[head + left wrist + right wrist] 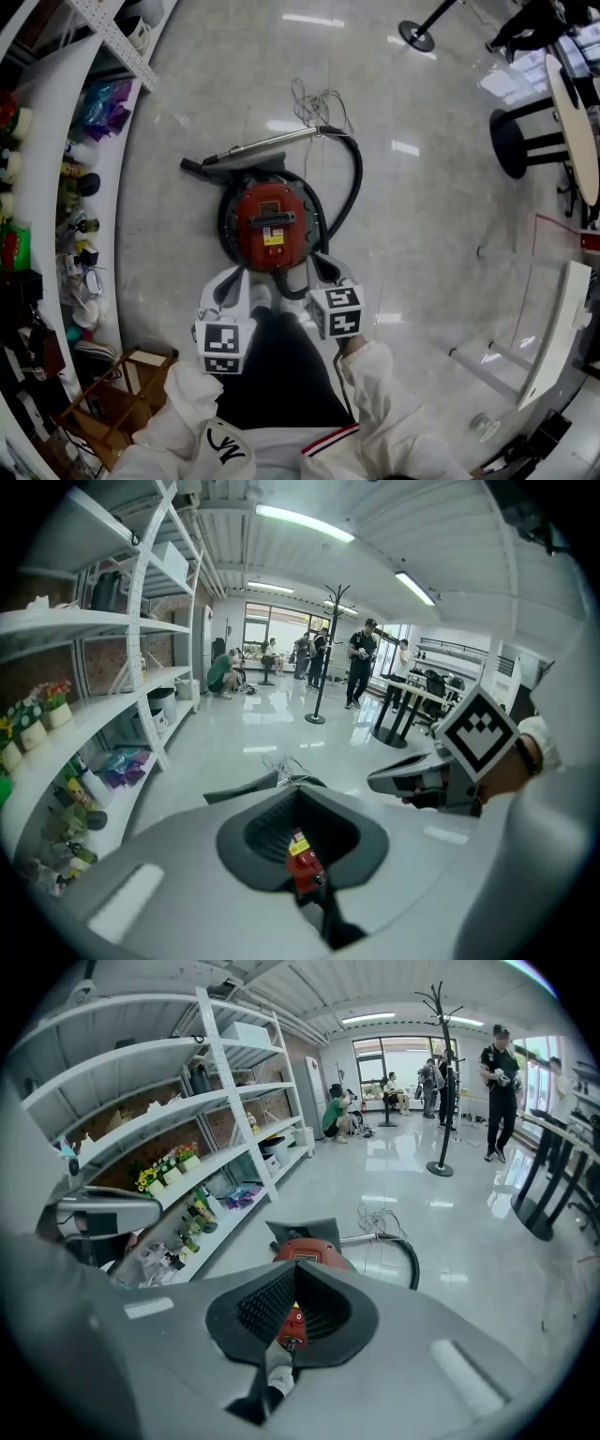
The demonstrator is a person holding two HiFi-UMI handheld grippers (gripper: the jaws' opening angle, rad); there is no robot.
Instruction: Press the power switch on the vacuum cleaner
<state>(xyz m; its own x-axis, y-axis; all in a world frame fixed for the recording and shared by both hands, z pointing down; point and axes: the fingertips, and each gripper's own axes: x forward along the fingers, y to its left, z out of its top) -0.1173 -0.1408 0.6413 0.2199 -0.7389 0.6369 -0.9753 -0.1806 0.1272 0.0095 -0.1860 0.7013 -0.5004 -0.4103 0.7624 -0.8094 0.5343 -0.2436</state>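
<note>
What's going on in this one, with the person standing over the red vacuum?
A person stands over the red vacuum cleaner on the floor, with the left gripper and right gripper held above its near side. Both grippers are shut and hold nothing, and both appear clear of the vacuum. Its hose and wand lie on the floor beyond it. No press is under way.
</note>
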